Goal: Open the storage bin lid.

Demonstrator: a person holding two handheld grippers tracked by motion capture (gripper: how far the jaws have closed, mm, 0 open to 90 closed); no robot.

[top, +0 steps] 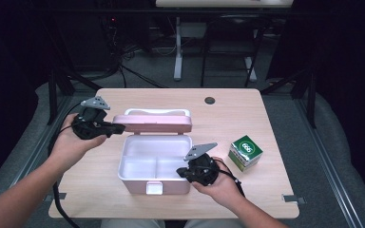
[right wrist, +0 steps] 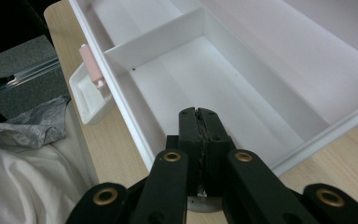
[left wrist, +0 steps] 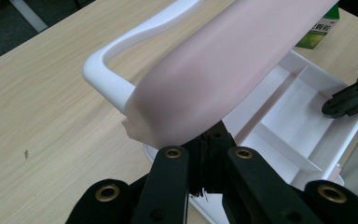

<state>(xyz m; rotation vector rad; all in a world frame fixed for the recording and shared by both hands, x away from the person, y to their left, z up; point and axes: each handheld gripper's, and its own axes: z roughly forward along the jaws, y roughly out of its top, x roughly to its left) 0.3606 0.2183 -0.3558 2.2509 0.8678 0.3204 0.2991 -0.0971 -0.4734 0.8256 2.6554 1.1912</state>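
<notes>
Right gripper (top: 186, 172): held in the person's right hand (top: 221, 184) at the near right corner of the lunch box (top: 154, 164); in the right gripper view its jaws are pressed together with nothing between them, tips over the box's near right rim, above the white inside.
Left gripper (top: 116, 127): held in the person's left hand (top: 71, 142) at the left end of the lid (top: 153, 123); in the left gripper view the jaws are hidden under the lid's corner, so I cannot tell whether they clamp it or only touch it.
Lunch box: pink outside, white inside, standing open between the two grippers on the wooden table (top: 247, 114); a low divider (right wrist: 156, 39) splits the tray ahead of the right gripper's jaws.
Lid: pink, raised and tilted back at the far edge of the box, its left end against the left gripper's tips.
Handle (left wrist: 121, 51): white loop on the lid, just beyond the left gripper's jaws.
Latch (top: 154, 187): small white-and-pink tab on the box's near wall, to the left of the right gripper.
Green carton (top: 245, 152): small green and white box on the table, to the right of the right gripper and apart from it.
Table hole (top: 210, 100): dark round opening near the far edge, well beyond both grippers.
</notes>
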